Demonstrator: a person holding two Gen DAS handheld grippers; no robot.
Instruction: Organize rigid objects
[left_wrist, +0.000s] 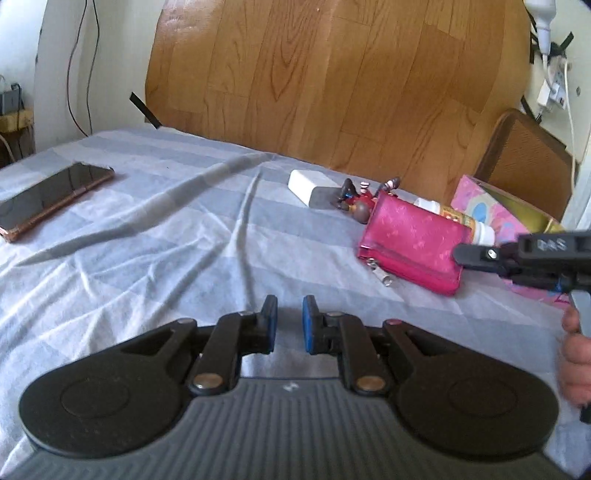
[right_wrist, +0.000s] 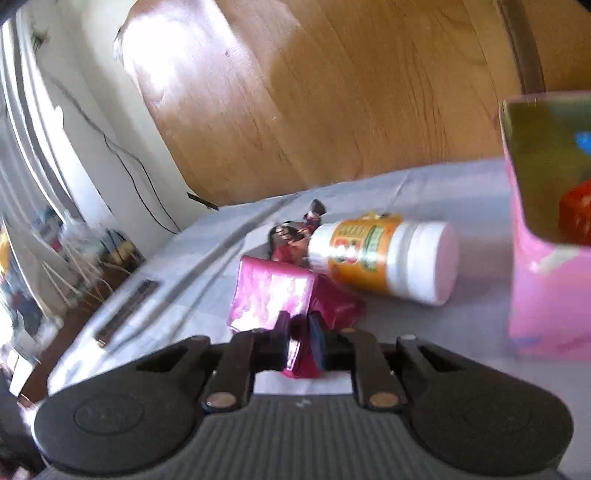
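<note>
At centre frame the right gripper (right_wrist: 300, 341) clenches the near edge of the pink wallet (right_wrist: 273, 295); the left gripper (left_wrist: 290, 319) hovers nearly closed, empty. That thin edge grip could slip, and dragging may roll the touching bottle (right_wrist: 388, 258)

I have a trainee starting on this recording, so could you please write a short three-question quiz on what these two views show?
1. True or false: the right hand-held gripper is shut on the shiny pink zip pouch.
2. Which thing lies far off to the left on the striped grey bedsheet? A) the dark smartphone in a copper-coloured case B) the white bottle with an orange label C) the pink cardboard box
3. Fill in: the left hand-held gripper holds ____.

Key: 1 true; 2 A; 3 nothing, as its jaws stand slightly apart over bare sheet.
</note>
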